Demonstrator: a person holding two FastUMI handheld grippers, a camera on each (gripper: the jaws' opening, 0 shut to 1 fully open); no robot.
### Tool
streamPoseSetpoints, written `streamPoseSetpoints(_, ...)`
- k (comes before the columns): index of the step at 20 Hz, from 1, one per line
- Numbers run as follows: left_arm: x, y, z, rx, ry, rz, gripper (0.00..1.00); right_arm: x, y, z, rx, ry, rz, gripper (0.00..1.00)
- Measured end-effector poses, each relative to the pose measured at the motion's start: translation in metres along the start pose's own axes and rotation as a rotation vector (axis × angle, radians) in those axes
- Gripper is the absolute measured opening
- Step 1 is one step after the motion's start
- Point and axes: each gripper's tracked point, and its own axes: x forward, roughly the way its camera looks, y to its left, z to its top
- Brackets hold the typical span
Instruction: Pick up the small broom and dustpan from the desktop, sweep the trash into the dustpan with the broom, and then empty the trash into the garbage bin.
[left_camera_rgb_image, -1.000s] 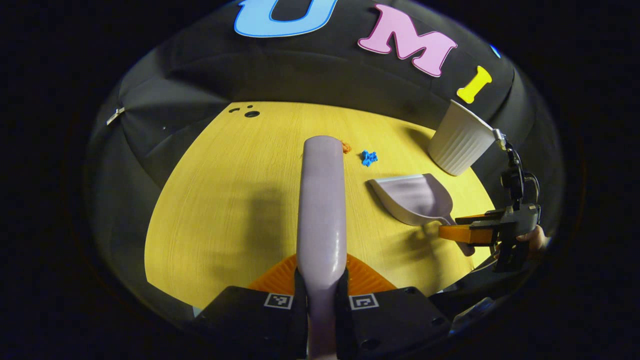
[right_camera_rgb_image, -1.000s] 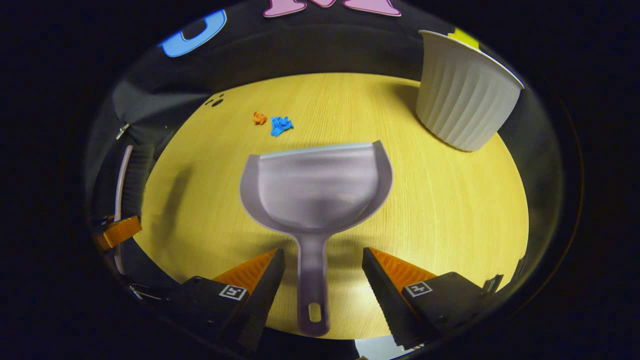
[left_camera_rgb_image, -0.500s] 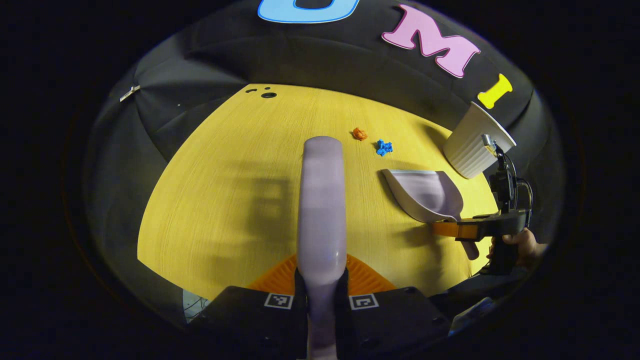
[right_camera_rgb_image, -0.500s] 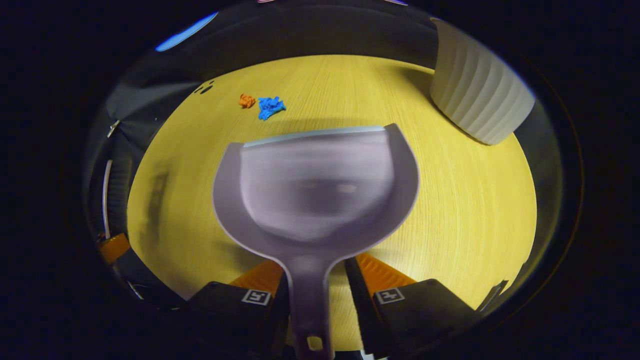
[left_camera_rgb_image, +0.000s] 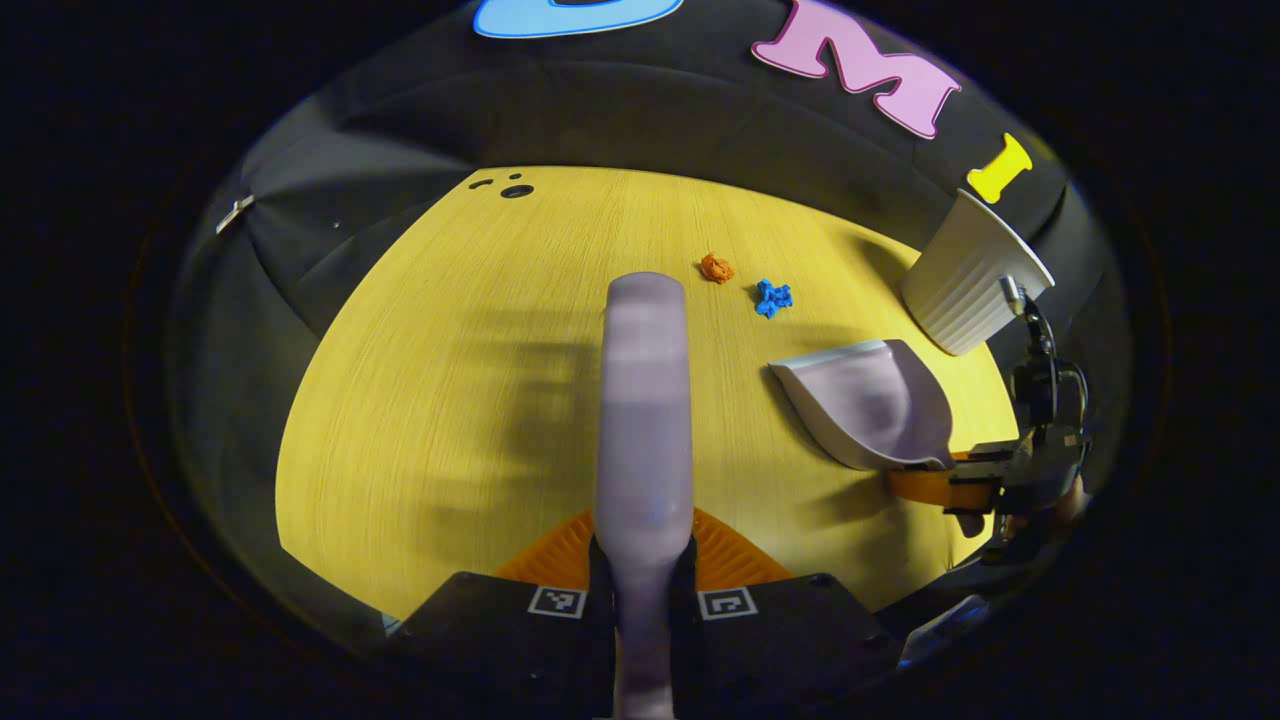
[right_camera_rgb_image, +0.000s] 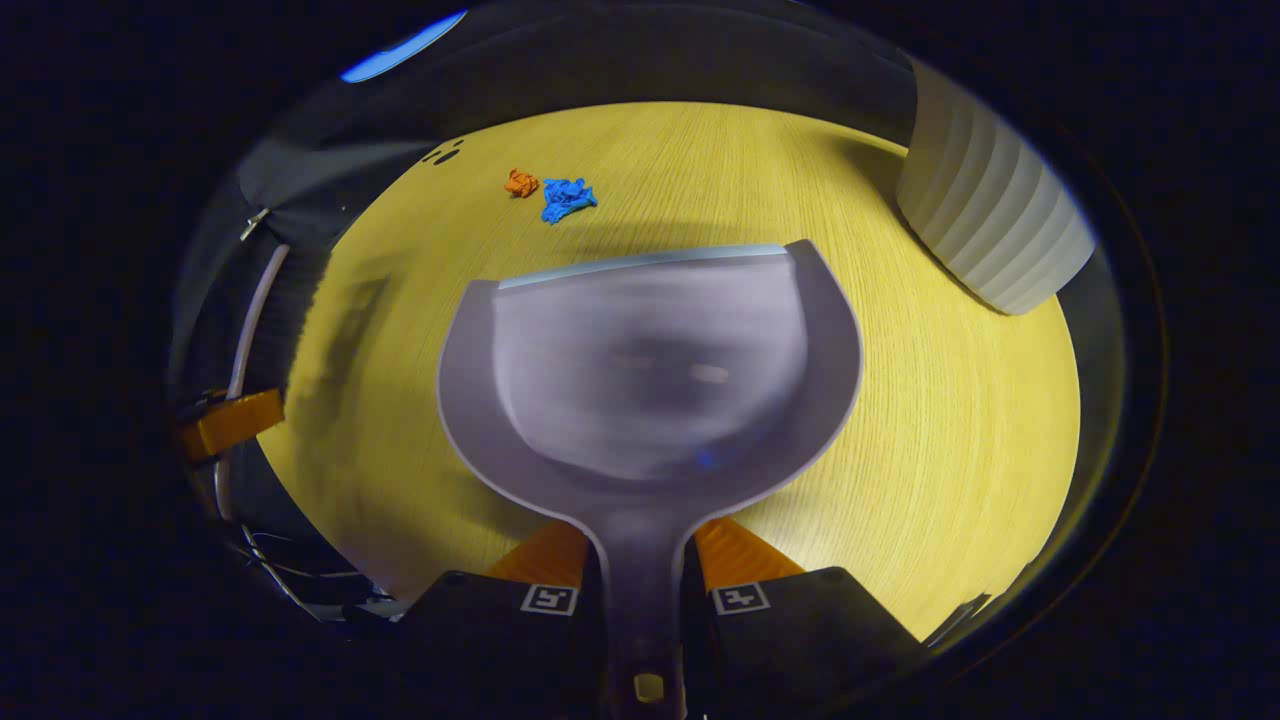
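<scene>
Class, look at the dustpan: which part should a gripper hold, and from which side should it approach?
Grip the dustpan by its narrow handle, approaching from behind, opposite the open lip. The handle is slim enough for two fingers, as the right gripper shows, and leaves the lip facing the blue scrap.

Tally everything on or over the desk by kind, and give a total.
Trash scraps: 2 (orange, blue)
Brooms: 1
Dustpans: 1
Garbage bins: 1
Grippers: 2 (left, right)
Total: 7
</scene>
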Motion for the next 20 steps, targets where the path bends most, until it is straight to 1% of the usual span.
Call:
streamPoseSetpoints(1, 0.009, 0.003, 0.008, 0.009, 0.008, 0.004, 0.26, -0.001, -0.006, 0.0, -0.038, 0.001, -0.007, 0.34)
streamPoseSetpoints(2, 0.019, 0.005, 0.019, 0.017, 0.015, 0.007, 0.26, 0.0, -0.011, 0.001, -0.079, -0.002, -0.012, 0.38)
streamPoseSetpoints(3, 0.03, 0.006, 0.029, 0.025, 0.027, 0.014, 0.25, -0.002, -0.015, 0.002, -0.103, 0.002, -0.01, 0.34)
streamPoseSetpoints(5, 0.051, 0.011, 0.049, 0.054, 0.045, 0.033, 0.26, -0.003, -0.02, 0.003, -0.121, 0.003, 0.004, 0.34)
streamPoseSetpoints(6, 0.061, 0.012, 0.061, 0.078, 0.05, 0.04, 0.26, -0.006, -0.023, 0.002, -0.125, 0.007, 0.011, 0.3)
streamPoseSetpoints(7, 0.073, 0.012, 0.071, 0.11, 0.06, 0.047, 0.26, -0.007, -0.025, 0.002, -0.127, 0.011, 0.018, 0.34)
streamPoseSetpoints(12, 0.115, 0.001, 0.115, 0.316, 0.123, 0.083, 0.26, -0.016, -0.032, 0.004, -0.175, 0.023, 0.053, 0.34)
streamPoseSetpoints(13, 0.125, 0.001, 0.121, 0.362, 0.137, 0.104, 0.26, -0.02, -0.034, 0.003, -0.186, 0.027, 0.063, 0.36)
streamPoseSetpoints(14, 0.134, 0.002, 0.126, 0.404, 0.154, 0.117, 0.26, -0.025, -0.037, 0.003, -0.193, 0.027, 0.069, 0.33)
streamPoseSetpoints(16, 0.148, 0.002, 0.135, 0.453, 0.176, 0.129, 0.27, -0.022, -0.042, 0.005, -0.201, 0.025, 0.073, 0.33)
streamPoseSetpoints(17, 0.152, 0.001, 0.142, 0.478, 0.178, 0.124, 0.27, -0.02, -0.046, 0.007, -0.203, 0.024, 0.069, 0.33)
streamPoseSetpoints(18, 0.156, -0.003, 0.15, 0.511, 0.173, 0.108, 0.27, -0.018, -0.05, 0.007, -0.203, 0.026, 0.066, 0.37)
streamPoseSetpoints(19, 0.161, -0.008, 0.157, 0.56, 0.167, 0.078, 0.27, -0.017, -0.055, 0.007, -0.201, 0.029, 0.064, 0.33)
streamPoseSetpoints(20, 0.165, -0.015, 0.162, 0.616, 0.169, 0.046, 0.26, -0.019, -0.059, 0.006, -0.201, 0.031, 0.062, 0.37)
